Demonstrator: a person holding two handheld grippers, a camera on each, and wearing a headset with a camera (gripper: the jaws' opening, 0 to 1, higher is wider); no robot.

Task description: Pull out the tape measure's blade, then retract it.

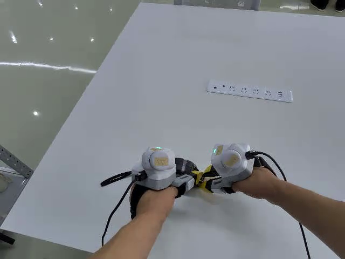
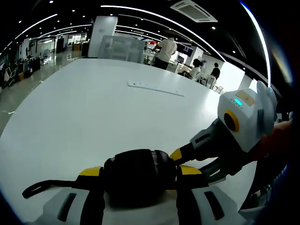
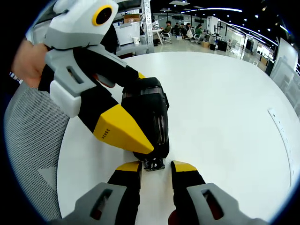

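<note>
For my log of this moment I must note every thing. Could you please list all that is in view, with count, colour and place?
table: one, white, under everything.
power strip: one, white, far part of the table, right of centre.
tape measure: one, black, clamped in the left gripper's jaws.
blade hook: one, metal, at the case's mouth, between the right gripper's jaws.
people: several, far behind the table.
cables: two, black, one from each gripper.
left gripper: one, grey with yellow tips, shut on the case.
right gripper: one, same colours, jaws apart beside the hook.
hands: two, each holding a gripper.
</note>
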